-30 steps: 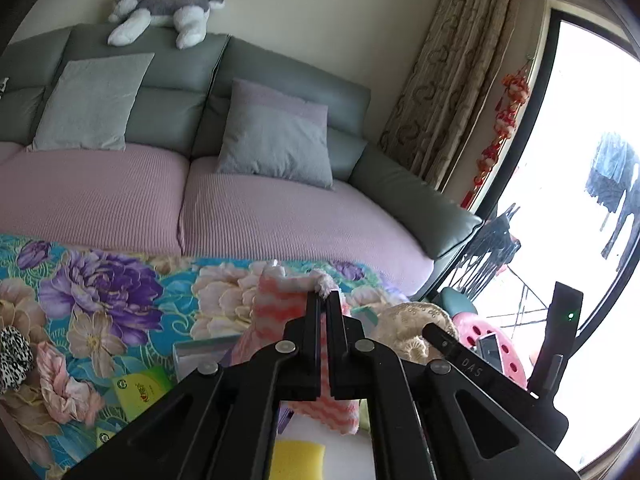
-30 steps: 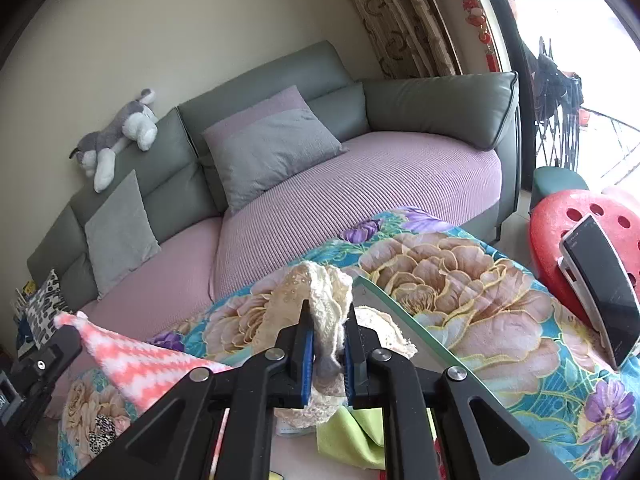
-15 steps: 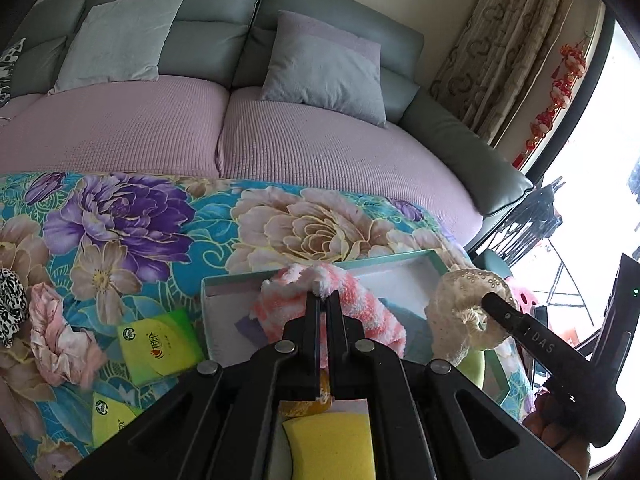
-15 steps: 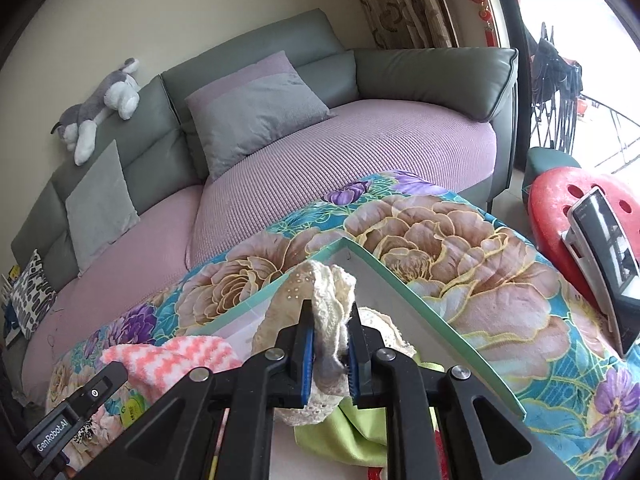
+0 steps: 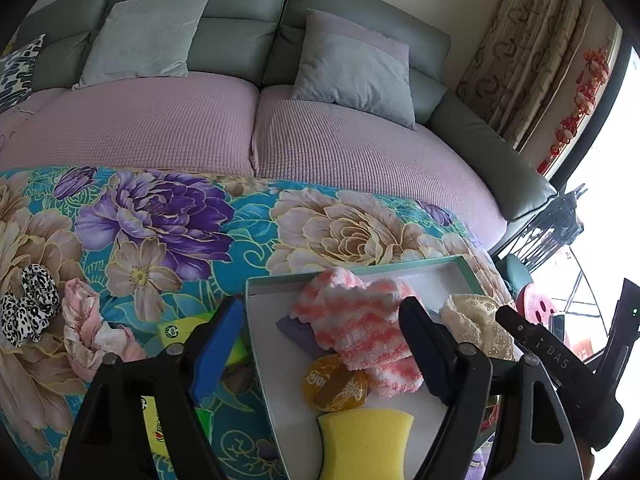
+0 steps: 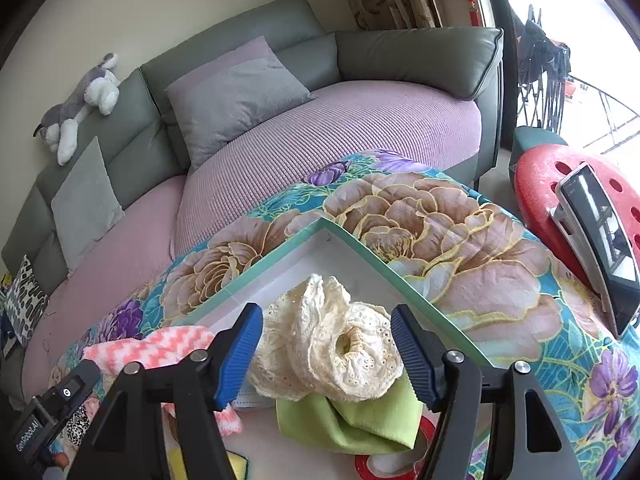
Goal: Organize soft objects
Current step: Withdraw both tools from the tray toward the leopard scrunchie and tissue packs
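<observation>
Pink-white knit sock (image 5: 356, 322) lying diagonally in tray (image 5: 260, 344) — left gripper (image 5: 320, 344) and right gripper (image 6: 326, 354) jaws just spread, cream scrunchie (image 6: 332, 352) released

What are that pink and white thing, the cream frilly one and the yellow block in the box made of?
The pink and white cloth looks like fluffy knit or fleece, with fuzzy zigzag stripes. The cream scrunchie seems to be eyelet lace, matte with tiny holes. The yellow block is probably foam sponge, dull and porous-looking.

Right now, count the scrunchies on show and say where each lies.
3: the cream lace scrunchie in the box, the leopard-print scrunchie and pink scrunchie on the floral cloth. Others may hide under the box's contents.
</observation>
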`<state>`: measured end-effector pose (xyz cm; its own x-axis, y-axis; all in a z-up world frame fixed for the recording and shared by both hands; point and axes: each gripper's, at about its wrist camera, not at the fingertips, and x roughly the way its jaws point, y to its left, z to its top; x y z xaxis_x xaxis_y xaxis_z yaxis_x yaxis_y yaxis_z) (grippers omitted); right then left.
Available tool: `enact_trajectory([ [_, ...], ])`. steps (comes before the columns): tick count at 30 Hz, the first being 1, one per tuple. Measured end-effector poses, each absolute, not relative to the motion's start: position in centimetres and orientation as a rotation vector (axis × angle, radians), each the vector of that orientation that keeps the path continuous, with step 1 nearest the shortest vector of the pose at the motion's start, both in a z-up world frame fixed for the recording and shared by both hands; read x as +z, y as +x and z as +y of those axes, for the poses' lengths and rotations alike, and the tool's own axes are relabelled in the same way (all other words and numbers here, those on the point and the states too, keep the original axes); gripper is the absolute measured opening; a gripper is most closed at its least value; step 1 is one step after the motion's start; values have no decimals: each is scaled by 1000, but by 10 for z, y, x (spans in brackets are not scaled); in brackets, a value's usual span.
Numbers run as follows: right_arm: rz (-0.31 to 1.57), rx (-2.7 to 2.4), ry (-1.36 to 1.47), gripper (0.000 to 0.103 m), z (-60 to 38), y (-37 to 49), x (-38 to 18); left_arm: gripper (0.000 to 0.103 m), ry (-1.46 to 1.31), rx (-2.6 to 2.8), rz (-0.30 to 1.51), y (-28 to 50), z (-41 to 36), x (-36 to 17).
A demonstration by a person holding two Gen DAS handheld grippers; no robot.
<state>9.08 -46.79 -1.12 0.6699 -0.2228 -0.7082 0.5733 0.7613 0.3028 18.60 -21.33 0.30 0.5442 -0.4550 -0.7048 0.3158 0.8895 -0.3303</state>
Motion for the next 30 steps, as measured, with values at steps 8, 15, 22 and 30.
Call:
enact_trajectory([
  [8, 741, -447, 493, 103, -457, 98, -16, 99, -212, -315, 843, 195, -183, 2],
  [15, 777, -456, 448, 103, -450, 103, -19, 102, -190, -129, 837, 208, -144, -9],
  [22, 802, -460, 391, 103, -439, 106, -14, 102, -196, -21, 862, 213, -106, -9],
  [30, 791, -432, 336, 103, -413, 106, 11, 102, -150, 122, 807, 200, -57, 23],
])
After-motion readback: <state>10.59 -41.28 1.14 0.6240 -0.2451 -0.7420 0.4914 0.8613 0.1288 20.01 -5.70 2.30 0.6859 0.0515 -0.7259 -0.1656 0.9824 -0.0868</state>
